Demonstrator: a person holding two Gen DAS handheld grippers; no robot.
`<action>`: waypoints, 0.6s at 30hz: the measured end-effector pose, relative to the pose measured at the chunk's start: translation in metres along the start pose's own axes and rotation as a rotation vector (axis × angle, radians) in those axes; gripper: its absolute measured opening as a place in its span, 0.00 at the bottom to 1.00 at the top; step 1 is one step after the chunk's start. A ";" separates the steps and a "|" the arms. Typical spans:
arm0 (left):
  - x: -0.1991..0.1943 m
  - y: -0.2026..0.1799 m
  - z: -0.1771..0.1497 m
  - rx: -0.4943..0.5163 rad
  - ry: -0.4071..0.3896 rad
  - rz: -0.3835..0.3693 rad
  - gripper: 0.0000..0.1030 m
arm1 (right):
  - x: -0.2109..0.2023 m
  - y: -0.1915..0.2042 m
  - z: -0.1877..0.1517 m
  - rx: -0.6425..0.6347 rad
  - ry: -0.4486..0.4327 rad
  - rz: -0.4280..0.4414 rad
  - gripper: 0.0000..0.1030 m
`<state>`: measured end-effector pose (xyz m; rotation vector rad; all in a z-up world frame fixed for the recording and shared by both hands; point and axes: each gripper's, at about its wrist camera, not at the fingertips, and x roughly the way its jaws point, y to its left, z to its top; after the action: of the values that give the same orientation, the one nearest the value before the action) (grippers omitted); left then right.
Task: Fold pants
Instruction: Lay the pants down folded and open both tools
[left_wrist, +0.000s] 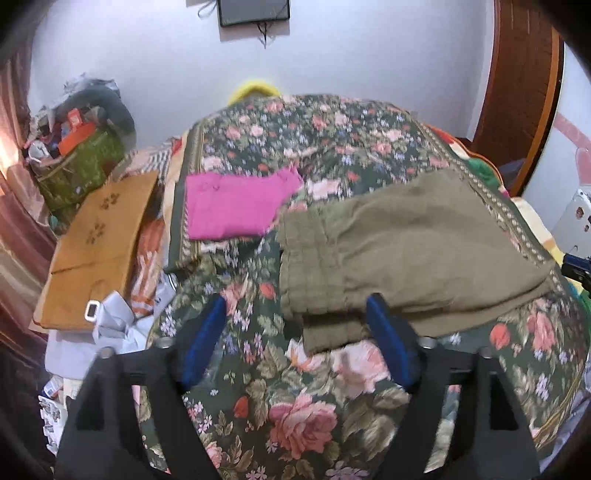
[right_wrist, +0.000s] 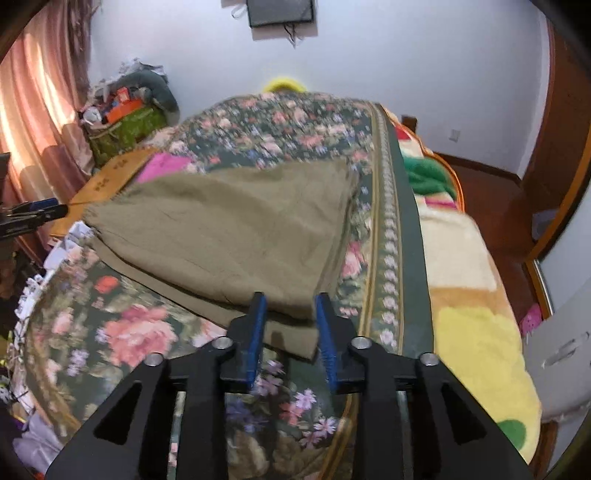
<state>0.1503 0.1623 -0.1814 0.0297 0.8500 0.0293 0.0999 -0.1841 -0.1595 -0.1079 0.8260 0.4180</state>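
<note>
Olive-green pants (left_wrist: 406, 251) lie folded in layers on the floral bedspread (left_wrist: 295, 406); they also show in the right wrist view (right_wrist: 229, 232). My left gripper (left_wrist: 295, 308) is open just in front of the waistband end, with its right finger at the fabric's near edge. My right gripper (right_wrist: 290, 304) is open with its jaws on either side of the pants' near corner, holding nothing. The left gripper's tips show at the left edge of the right wrist view (right_wrist: 40, 210).
A folded pink garment (left_wrist: 236, 206) lies beyond the pants. A wooden board (left_wrist: 99, 251) and a green bag of clutter (left_wrist: 81, 166) stand to the left. A yellow and cream blanket (right_wrist: 469, 295) lies to the right, with a wooden door (left_wrist: 517, 92) beyond.
</note>
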 end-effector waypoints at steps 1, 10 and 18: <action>-0.001 -0.004 0.003 0.008 -0.003 -0.005 0.84 | -0.005 0.003 0.004 -0.008 -0.019 0.012 0.41; 0.023 -0.053 -0.005 0.206 0.076 0.058 0.89 | 0.008 0.033 0.023 -0.087 -0.033 0.114 0.61; 0.048 -0.094 -0.008 0.321 0.097 0.077 0.89 | 0.037 0.058 0.020 -0.183 0.022 0.188 0.61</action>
<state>0.1769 0.0703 -0.2259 0.3651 0.9437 -0.0335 0.1125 -0.1147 -0.1695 -0.2055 0.8214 0.6703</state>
